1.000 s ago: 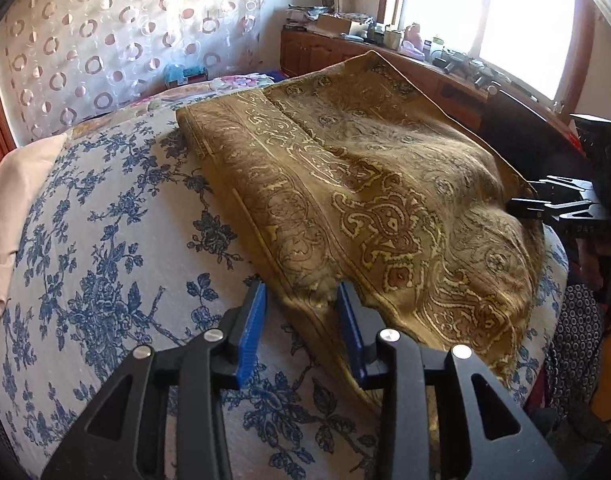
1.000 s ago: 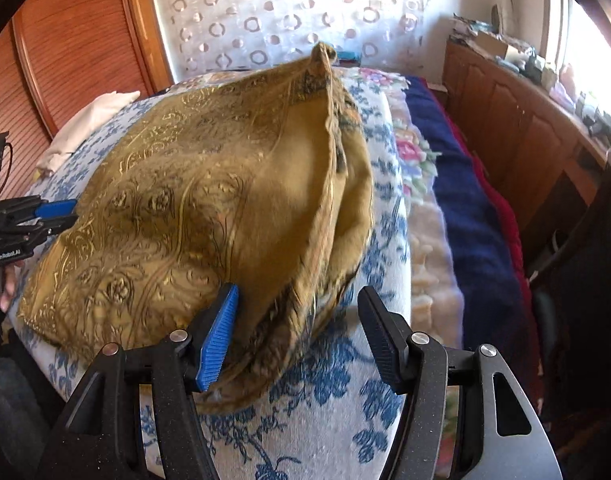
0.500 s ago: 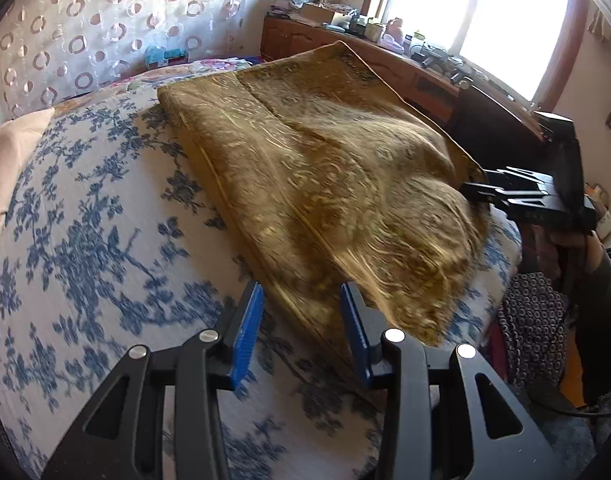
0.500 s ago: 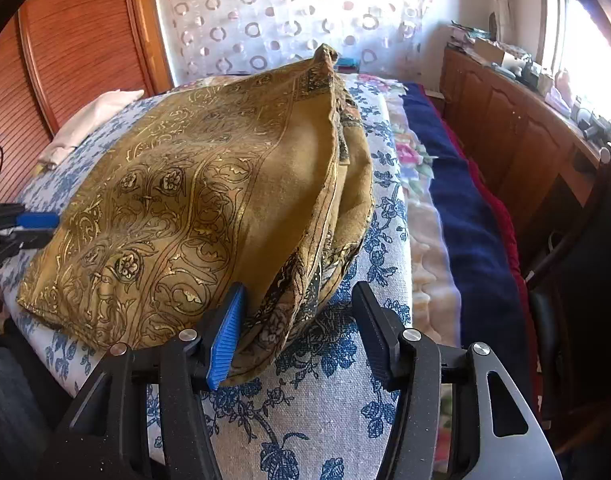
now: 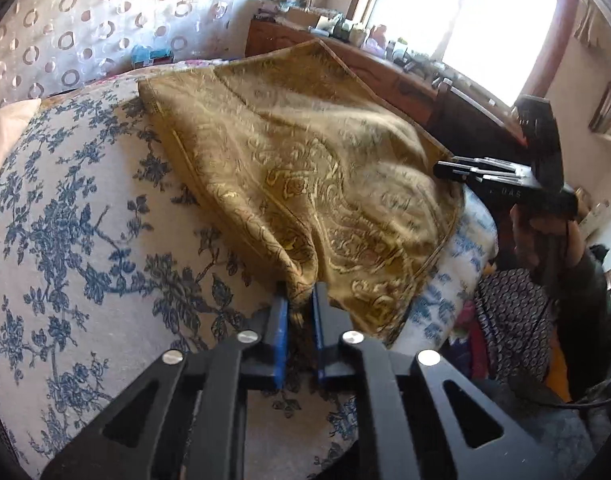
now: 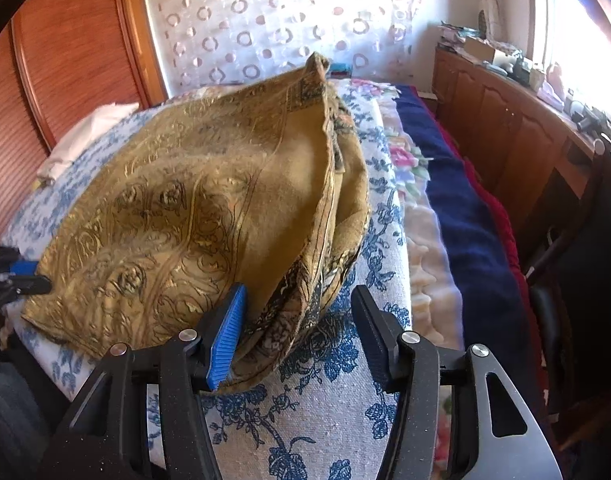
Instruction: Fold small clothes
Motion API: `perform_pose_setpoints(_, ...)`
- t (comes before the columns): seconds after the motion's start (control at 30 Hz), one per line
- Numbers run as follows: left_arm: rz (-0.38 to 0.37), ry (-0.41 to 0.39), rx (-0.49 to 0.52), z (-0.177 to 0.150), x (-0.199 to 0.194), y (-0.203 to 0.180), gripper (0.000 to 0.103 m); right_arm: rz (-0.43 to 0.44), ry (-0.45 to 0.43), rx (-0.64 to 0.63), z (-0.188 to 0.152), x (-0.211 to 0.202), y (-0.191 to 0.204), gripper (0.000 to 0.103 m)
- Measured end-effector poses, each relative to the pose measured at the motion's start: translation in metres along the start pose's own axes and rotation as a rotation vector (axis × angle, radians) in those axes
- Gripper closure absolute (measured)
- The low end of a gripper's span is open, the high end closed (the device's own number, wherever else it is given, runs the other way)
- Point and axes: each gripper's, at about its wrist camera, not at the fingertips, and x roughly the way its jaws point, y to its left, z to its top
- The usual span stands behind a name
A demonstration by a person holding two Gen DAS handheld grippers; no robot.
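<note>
A gold patterned cloth (image 5: pixel 305 168) lies folded on the blue floral bed cover (image 5: pixel 65 220); it also shows in the right wrist view (image 6: pixel 193 216). My left gripper (image 5: pixel 299 308) is shut on the cloth's near edge, with a bunch of fabric pinched between its blue pads. My right gripper (image 6: pixel 295 312) is open around the cloth's layered near corner, its left pad (image 6: pixel 225 332) touching the fabric. The right gripper shows in the left wrist view (image 5: pixel 485 172) at the cloth's far side. The left gripper shows at the left edge of the right wrist view (image 6: pixel 17 276).
A white pillow (image 6: pixel 93 132) lies at the head of the bed. A navy blanket (image 6: pixel 457 200) and a floral blanket (image 6: pixel 409 168) lie along the bed's right side. A wooden cabinet (image 6: pixel 517 120) with clutter stands under the window.
My left gripper has closed on the cloth's near edge, bunching it between the pads. The right gripper stays open at the layered corner.
</note>
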Motion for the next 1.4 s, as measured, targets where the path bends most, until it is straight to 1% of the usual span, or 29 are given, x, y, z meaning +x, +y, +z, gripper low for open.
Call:
perform_pose_setpoints(0.03,-0.019,-0.016,-0.008,0.003,-0.004,0.000,0.099,-0.002,-0.012,0.002,0.001,-0.004,0.000,0.045)
perform_pose_setpoints(0.13,-0.038,-0.058,-0.007,0.013,-0.016,-0.002,0.100,0.002,-0.057,-0.011,0.005,-0.019,0.006,0.039)
perform_pose_setpoints(0.23,-0.048,-0.097,0.005,0.029,-0.025,-0.004,0.100,0.043,-0.087,-0.040,0.009,-0.031,0.018,0.034)
perform_pose_setpoints(0.3,-0.058,-0.121,0.012,0.042,-0.030,-0.005,0.100,0.076,-0.097,-0.069,0.010,-0.036,0.032,0.033)
perform_pose_setpoints(0.37,-0.050,-0.152,0.029,0.057,-0.035,-0.008,0.100,0.124,-0.098,-0.098,0.012,-0.040,0.046,0.032)
perform_pose_setpoints(0.5,-0.042,-0.186,0.049,0.082,-0.037,-0.008,0.100,0.189,-0.094,-0.157,0.011,-0.043,0.069,0.031)
perform_pose_setpoints(0.67,-0.032,-0.208,0.055,0.099,-0.033,-0.006,0.100,0.218,-0.087,-0.208,0.009,-0.044,0.087,0.027)
perform_pose_setpoints(0.83,-0.026,-0.219,0.039,0.110,-0.029,-0.003,0.100,0.224,-0.046,-0.229,0.001,-0.032,0.093,0.027)
perform_pose_setpoints(0.9,-0.026,-0.224,0.031,0.111,-0.029,0.000,0.100,0.213,-0.032,-0.234,-0.001,-0.026,0.092,0.027)
perform_pose_setpoints(1.07,-0.021,-0.228,0.022,0.115,-0.028,0.010,0.100,0.094,-0.011,-0.263,0.002,-0.002,0.082,0.027)
perform_pose_setpoints(1.1,-0.020,-0.228,0.019,0.117,-0.028,0.011,0.100,0.071,0.005,-0.259,0.005,0.005,0.078,0.030)
perform_pose_setpoints(1.13,-0.020,-0.226,0.013,0.119,-0.028,0.014,0.100,0.067,0.024,-0.261,0.009,0.012,0.075,0.048)
perform_pose_setpoints(1.17,-0.022,-0.226,0.010,0.121,-0.029,0.017,0.100,0.077,0.042,-0.273,0.016,0.017,0.073,0.057)
perform_pose_setpoints(1.23,-0.016,-0.229,0.011,0.124,-0.029,0.020,0.100,0.079,0.028,-0.290,0.030,0.020,0.068,0.089)
perform_pose_setpoints(1.27,-0.001,-0.239,0.012,0.126,-0.030,0.023,0.100,0.084,0.012,-0.290,0.040,0.019,0.066,0.092)
perform_pose_setpoints(1.33,0.017,-0.251,0.002,0.128,-0.033,0.029,0.100,0.074,-0.034,-0.294,0.058,0.015,0.064,0.094)
perform_pose_setpoints(1.4,0.023,-0.259,-0.016,0.132,-0.034,0.038,0.099,0.086,-0.080,-0.277,0.077,0.012,0.060,0.094)
